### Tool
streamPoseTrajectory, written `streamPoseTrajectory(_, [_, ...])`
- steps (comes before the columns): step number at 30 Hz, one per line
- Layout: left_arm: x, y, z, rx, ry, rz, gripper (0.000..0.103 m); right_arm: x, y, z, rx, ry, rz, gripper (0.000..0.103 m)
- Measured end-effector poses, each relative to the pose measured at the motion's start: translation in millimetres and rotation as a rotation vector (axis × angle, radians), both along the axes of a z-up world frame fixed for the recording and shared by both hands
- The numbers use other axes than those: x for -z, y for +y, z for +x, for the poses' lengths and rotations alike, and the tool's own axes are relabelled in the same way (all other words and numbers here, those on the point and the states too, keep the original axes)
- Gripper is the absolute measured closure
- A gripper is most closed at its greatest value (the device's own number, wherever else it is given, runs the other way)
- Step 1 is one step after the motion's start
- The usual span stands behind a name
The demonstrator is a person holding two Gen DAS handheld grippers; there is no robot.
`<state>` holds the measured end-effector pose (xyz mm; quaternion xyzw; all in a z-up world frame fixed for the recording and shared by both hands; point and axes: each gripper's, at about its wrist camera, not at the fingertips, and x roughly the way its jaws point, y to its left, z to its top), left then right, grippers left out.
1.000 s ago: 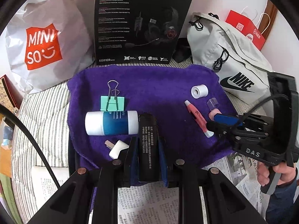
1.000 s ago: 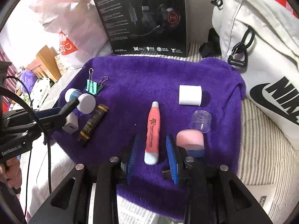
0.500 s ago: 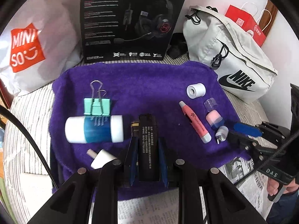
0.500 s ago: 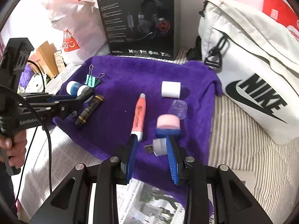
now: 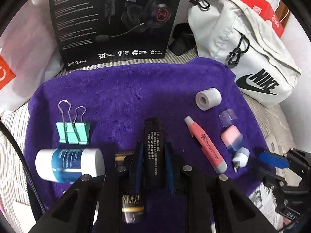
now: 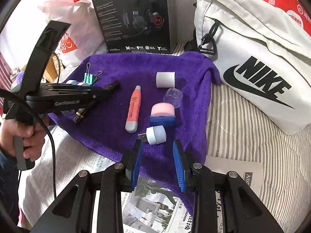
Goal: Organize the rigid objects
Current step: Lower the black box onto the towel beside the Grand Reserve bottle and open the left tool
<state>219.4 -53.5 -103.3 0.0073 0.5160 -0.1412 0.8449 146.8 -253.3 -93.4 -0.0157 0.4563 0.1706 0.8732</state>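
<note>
**A:** What do the left gripper (image 5: 153, 167) fingers hold?

**B:** They are clenched on a black stick (image 5: 153, 151) with white print. Its long axis runs straight out along the fingers, away from the camera, above the purple towel (image 5: 126, 89). A dark tube with gold bands (image 5: 132, 203) lies just beneath it.

**A:** And the right gripper (image 6: 158, 167)?

**B:** Released; the fingers stand apart with nothing between them. The small white plug (image 6: 156, 135) lies on the towel just ahead of the fingertips, its metal end pointing left, its axis across the gap.

**A:** Which hand is nearer the right-hand group?

**B:** The right. The plug, the pink block (image 6: 162, 113) and the pink pen (image 6: 133, 109) lie in front of it; the pen's length runs roughly away from the fingers.
</note>
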Motion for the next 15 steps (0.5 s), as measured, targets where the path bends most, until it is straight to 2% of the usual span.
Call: streamPoseTrajectory(15, [3.9, -9.8, 3.4, 0.036, 0.002, 0.039, 0.082, 4.5, -2.2, 3.6, 0.002, 0.013, 0.017, 0.071])
